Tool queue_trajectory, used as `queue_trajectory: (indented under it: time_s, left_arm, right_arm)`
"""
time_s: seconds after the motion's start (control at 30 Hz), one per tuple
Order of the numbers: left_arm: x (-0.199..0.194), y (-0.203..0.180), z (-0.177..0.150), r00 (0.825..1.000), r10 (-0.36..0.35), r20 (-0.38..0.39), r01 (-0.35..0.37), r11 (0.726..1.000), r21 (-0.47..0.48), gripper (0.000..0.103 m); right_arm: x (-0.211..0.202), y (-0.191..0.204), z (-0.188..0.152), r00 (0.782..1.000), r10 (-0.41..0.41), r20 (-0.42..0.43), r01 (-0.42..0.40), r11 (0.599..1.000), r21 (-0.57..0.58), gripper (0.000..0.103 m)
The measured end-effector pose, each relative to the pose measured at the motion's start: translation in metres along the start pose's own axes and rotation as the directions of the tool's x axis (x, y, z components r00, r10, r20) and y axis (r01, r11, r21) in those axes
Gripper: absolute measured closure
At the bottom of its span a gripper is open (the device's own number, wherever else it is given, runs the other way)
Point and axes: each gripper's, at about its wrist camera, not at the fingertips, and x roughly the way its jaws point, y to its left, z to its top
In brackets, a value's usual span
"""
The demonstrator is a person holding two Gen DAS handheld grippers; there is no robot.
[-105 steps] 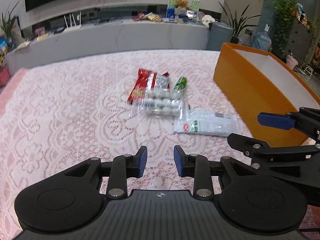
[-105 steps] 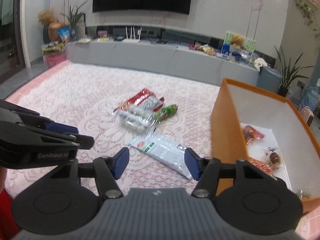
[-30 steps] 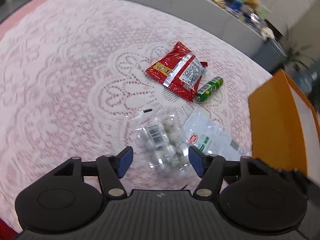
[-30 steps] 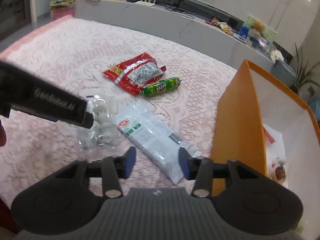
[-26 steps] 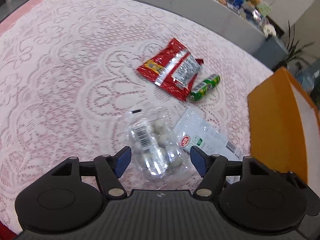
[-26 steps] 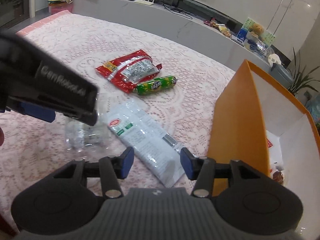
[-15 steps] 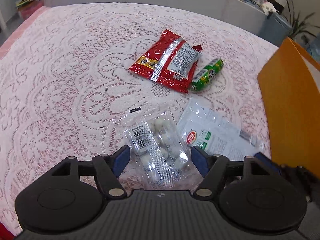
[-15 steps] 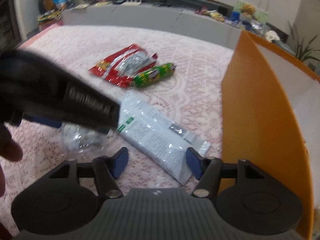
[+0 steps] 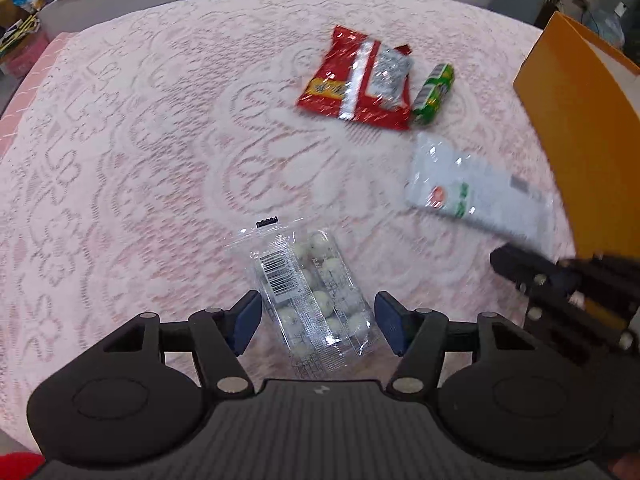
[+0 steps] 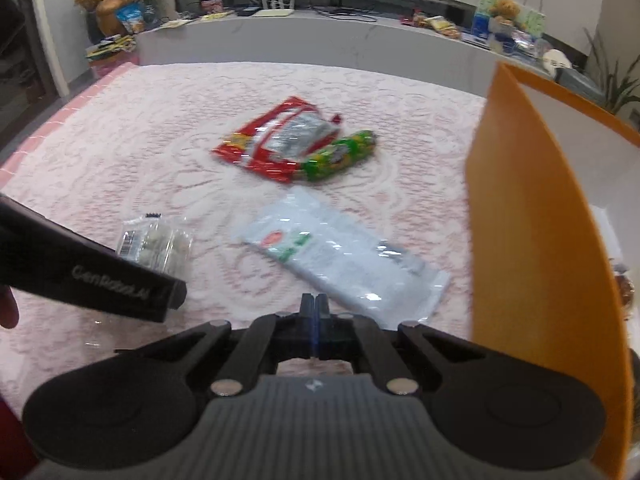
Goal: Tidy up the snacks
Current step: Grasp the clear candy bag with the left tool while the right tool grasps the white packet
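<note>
Left wrist view is showing the left gripper (image 9: 318, 322) with its jaws spread wide, and the clear packet of white sweets (image 9: 310, 294) is lying on the lace tablecloth (image 9: 120, 168) right between the two blue pads, its near end reaching back toward the gripper body. The packet's long axis is running almost straight ahead from the jaws, tilted slightly to the left at its far, barcoded end, so the pads are facing its two long sides; closing across the narrow width looks like the move in hand. The right gripper (image 10: 314, 310) is sitting with its jaws pressed together on nothing, and the white and green packet (image 10: 340, 256) is lying just ahead of its tips, slanting from far left to near right. The orange box (image 10: 532, 240) is standing to the right of both grippers. The left hand is clearly the nearer one to the sweets.
</note>
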Motion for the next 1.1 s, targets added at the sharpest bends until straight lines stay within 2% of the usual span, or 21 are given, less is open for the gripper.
queue_trajectory:
  time_s: [0.07, 0.1, 0.13, 0.2, 0.27, 0.4, 0.43, 0.5, 0.6, 0.73, 0.8, 0.93, 1.0, 1.1]
  left_arm:
    - [0.001, 0.009, -0.002, 1.0, -0.012, -0.006, 0.012, 1.0, -0.017, 0.032]
    - [0.001, 0.013, -0.002, 1.0, -0.018, -0.006, 0.018, 0.999, -0.027, 0.032]
    - [0.001, 0.015, -0.003, 1.0, -0.024, -0.005, 0.024, 0.999, -0.032, 0.032]
    - [0.0, 0.014, -0.002, 1.0, -0.03, -0.004, 0.03, 0.999, -0.021, 0.032]
    - [0.0, 0.012, -0.001, 1.0, -0.031, -0.005, 0.031, 1.0, -0.004, 0.032]
    - [0.002, 0.011, 0.0, 0.999, -0.039, -0.008, 0.039, 0.999, 0.013, 0.032]
    - [0.003, 0.011, 0.0, 0.999, -0.041, -0.01, 0.041, 0.999, 0.013, 0.032]
    - [0.004, 0.013, 0.001, 0.999, -0.048, -0.015, 0.048, 0.999, 0.006, 0.032]
    - [0.006, 0.013, 0.003, 0.998, -0.052, -0.028, 0.052, 0.999, 0.006, 0.027]
    - [0.009, 0.018, 0.006, 0.997, -0.068, -0.036, 0.068, 0.998, -0.015, 0.024]
    - [0.009, 0.021, 0.005, 0.996, -0.077, -0.036, 0.076, 0.997, -0.032, 0.022]
    - [0.009, 0.022, 0.002, 0.996, -0.08, -0.023, 0.079, 0.996, -0.044, 0.021]
    - [0.009, 0.021, 0.001, 0.997, -0.078, -0.022, 0.077, 0.996, -0.041, 0.021]
    - [0.009, 0.02, 0.002, 0.997, -0.073, -0.023, 0.073, 0.997, -0.034, 0.021]
  right_arm:
    - [0.003, 0.005, 0.004, 1.0, 0.006, -0.021, -0.007, 0.998, -0.06, 0.101]
    - [0.006, 0.006, 0.007, 0.999, 0.01, -0.046, -0.014, 0.995, -0.098, 0.096]
    - [0.008, 0.006, 0.01, 0.998, 0.01, -0.07, -0.019, 0.991, -0.13, 0.083]
    - [0.009, 0.003, 0.018, 0.994, -0.002, -0.105, -0.016, 0.984, -0.175, 0.069]
    - [0.012, -0.002, 0.028, 0.986, 0.013, -0.167, -0.047, 0.978, -0.202, 0.067]
    - [0.014, -0.009, 0.047, 0.968, 0.034, -0.25, -0.103, 0.958, -0.267, 0.05]
    - [0.015, -0.011, 0.053, 0.963, 0.029, -0.268, -0.109, 0.951, -0.289, 0.043]
    - [0.019, -0.013, 0.065, 0.955, 0.013, -0.297, -0.116, 0.937, -0.331, 0.037]
    - [0.03, -0.014, 0.08, 0.933, 0.021, -0.36, -0.178, 0.895, -0.408, 0.027]
    - [0.055, -0.009, 0.086, 0.882, 0.022, -0.47, -0.274, 0.837, -0.473, 0.026]
    - [0.067, -0.009, 0.085, 0.861, 0.021, -0.508, -0.304, 0.822, -0.481, 0.025]
    - [0.082, -0.006, 0.084, 0.847, 0.0, -0.531, -0.316, 0.804, -0.504, 0.024]
    - [0.089, -0.007, 0.085, 0.829, 0.011, -0.559, -0.332, 0.815, -0.475, 0.024]
    - [0.095, -0.008, 0.088, 0.824, 0.029, -0.566, -0.337, 0.828, -0.447, 0.023]
